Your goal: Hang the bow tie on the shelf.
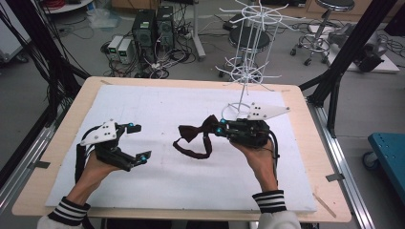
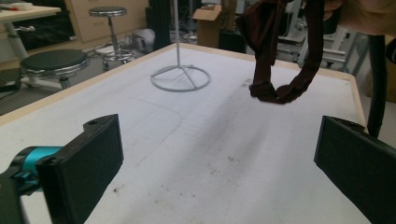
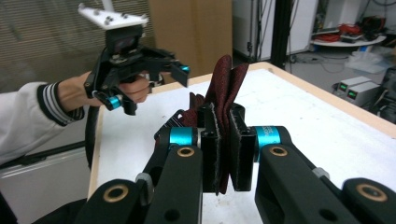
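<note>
The right gripper [image 1: 218, 128], just right of centre in the high view, is clenched on a dark red bow tie [image 1: 197, 130]; in the right gripper view its pads pinch the bow [image 3: 227, 81] from both sides, the fabric rising straight up between them. The bow is lifted off the desk [image 1: 157, 102], while its strap [image 1: 193, 151] droops in a loop below and to the left, its lowest part at or just above the white surface. So the pick-up looks done. What seems left is carrying the tie to the white wire rack [image 1: 246, 62] standing in the upper right of the frame, just behind the right hand, and hanging it on a prong.

In the high view the bow's long axis runs roughly left to right, its free wing pointing left toward the other hand; the strap loop trails toward the lower left.

The left gripper [image 1: 140, 141], at lower left, is released, jaws well apart with nothing between them, and stands well apart from the tie. In the left gripper view the strap [image 2: 299, 79] hangs at upper right, with the rack's ring base [image 2: 181, 77] behind it
</note>
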{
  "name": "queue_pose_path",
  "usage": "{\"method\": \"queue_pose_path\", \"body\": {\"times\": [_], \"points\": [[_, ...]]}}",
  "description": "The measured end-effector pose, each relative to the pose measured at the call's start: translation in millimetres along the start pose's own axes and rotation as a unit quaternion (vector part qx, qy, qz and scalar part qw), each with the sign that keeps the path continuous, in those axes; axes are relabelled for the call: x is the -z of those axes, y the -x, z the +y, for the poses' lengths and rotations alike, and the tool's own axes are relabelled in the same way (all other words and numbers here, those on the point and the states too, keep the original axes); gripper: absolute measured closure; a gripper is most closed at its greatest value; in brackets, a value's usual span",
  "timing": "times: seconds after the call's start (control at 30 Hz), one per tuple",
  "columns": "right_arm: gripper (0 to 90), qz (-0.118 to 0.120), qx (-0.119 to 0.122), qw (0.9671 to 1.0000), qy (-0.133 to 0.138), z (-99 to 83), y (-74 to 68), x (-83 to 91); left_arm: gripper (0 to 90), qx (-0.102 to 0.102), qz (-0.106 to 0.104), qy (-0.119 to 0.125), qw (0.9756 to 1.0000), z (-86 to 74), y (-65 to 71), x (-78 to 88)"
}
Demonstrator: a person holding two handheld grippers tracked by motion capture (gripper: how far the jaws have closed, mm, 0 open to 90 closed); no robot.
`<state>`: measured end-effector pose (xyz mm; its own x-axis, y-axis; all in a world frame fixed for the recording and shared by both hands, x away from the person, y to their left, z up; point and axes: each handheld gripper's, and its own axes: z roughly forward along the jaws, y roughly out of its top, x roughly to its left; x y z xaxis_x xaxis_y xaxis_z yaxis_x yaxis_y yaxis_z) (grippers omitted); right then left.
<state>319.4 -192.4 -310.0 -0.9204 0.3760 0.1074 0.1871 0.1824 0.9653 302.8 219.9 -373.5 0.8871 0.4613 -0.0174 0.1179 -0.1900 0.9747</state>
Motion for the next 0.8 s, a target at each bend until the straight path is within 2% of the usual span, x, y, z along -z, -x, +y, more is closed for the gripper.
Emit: {"method": "queue_pose_path", "body": {"times": [0.3,0.6,0.8], "points": [[85.5,-0.034,0.002,0.9991,0.026,0.7,4.2,15.1,1.7,0.011,0.045,0.038,0.9982,-26.6,-1.2,25.7],[85.4,-0.06,0.006,0.997,0.049,9.1,14.5,34.4,1.7,0.02,0.065,0.054,0.9962,-43.6,-1.9,37.6],[85.5,-0.081,0.005,0.9947,0.062,15.3,23.1,51.2,1.7,0.013,0.078,0.06,0.9951,-49.9,-0.8,41.5]]}}
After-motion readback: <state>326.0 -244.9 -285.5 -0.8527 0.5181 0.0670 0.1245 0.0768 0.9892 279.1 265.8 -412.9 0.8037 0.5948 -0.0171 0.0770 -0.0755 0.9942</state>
